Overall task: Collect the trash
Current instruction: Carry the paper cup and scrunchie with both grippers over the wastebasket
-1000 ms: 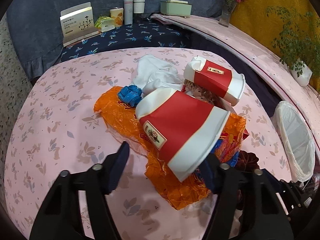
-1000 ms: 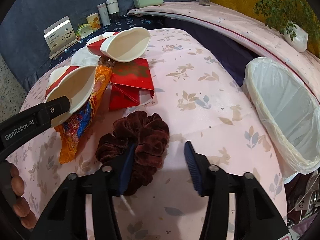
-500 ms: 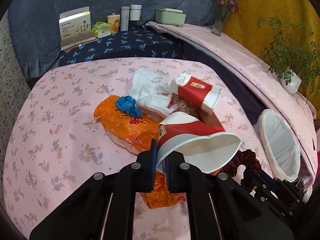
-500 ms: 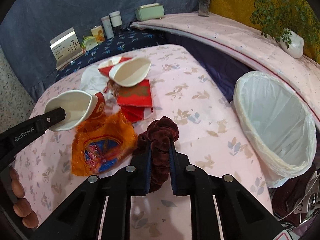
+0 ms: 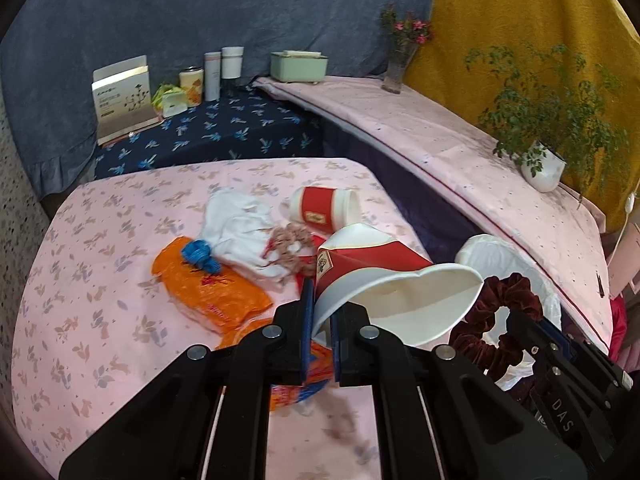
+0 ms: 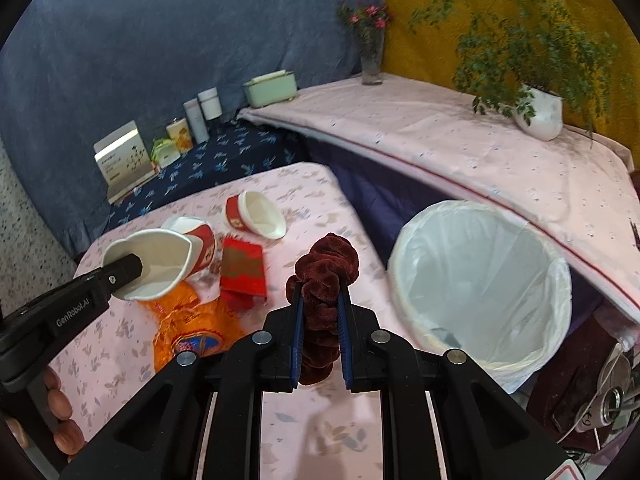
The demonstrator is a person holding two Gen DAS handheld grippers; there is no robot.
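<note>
My left gripper (image 5: 320,320) is shut on the rim of a squashed red and white paper cup (image 5: 384,280) and holds it above the pink table; the cup also shows in the right wrist view (image 6: 160,260). My right gripper (image 6: 320,328) is shut on a dark red velvet scrunchie (image 6: 326,280), lifted off the table just left of the white-lined trash bin (image 6: 480,280). The scrunchie (image 5: 496,328) and bin (image 5: 492,252) also show in the left wrist view. On the table lie a second red cup (image 5: 324,210), an orange wrapper (image 5: 212,292), a white cloth (image 5: 240,232) and a red packet (image 6: 244,272).
A blue scrap (image 5: 200,254) lies on the orange wrapper. The bin stands off the table's right edge. Behind are a dark blue shelf with a box (image 5: 122,100), bottles (image 5: 222,70) and a green case (image 5: 298,66), and a pink counter with a potted plant (image 6: 536,112).
Both grippers closed, the left on the paper cup and the right on the scrunchie, then lifted them off the table and carried them right toward the bin.
</note>
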